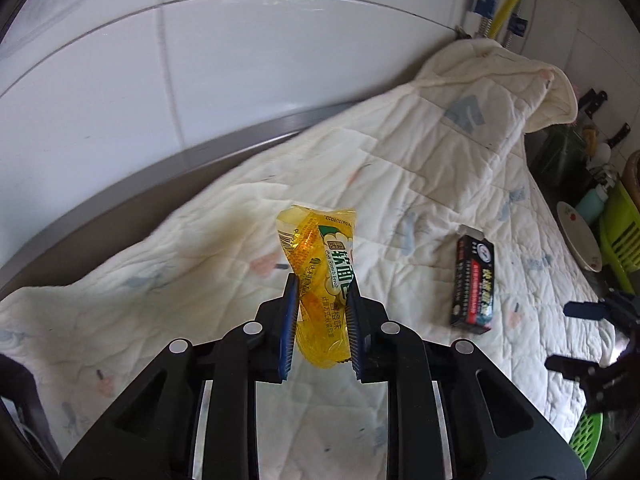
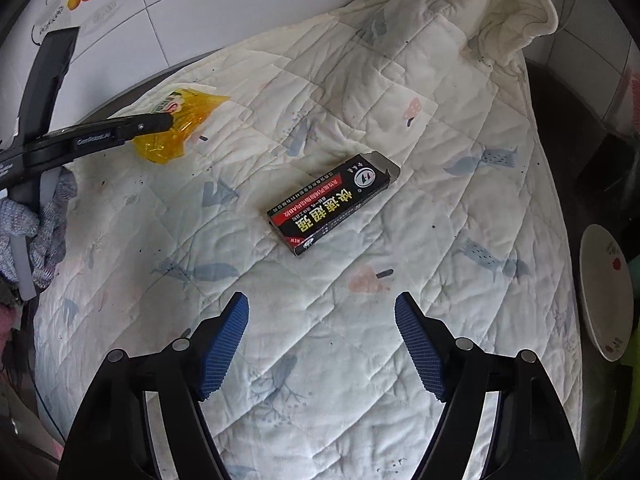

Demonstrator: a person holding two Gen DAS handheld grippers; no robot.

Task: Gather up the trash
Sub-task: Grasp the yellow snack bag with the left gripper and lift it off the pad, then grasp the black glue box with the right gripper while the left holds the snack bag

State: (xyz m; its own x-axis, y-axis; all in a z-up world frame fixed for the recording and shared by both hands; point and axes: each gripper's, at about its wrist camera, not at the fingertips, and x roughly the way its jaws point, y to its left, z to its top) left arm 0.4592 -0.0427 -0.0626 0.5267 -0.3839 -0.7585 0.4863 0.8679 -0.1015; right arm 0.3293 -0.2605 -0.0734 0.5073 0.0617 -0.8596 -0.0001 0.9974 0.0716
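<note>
My left gripper is shut on a yellow plastic snack wrapper and holds it just above the white quilted blanket. The wrapper also shows in the right wrist view, pinched by the left gripper at the far left. A black and red cardboard box lies flat on the blanket in the middle, its end flap open; it also shows in the left wrist view. My right gripper is open and empty, hovering a short way in front of the box.
A white tiled wall runs behind the blanket. A white plate and green baskets stand off the blanket's right edge. The blanket is bunched up at its far right corner. A grey gloved hand is at the left.
</note>
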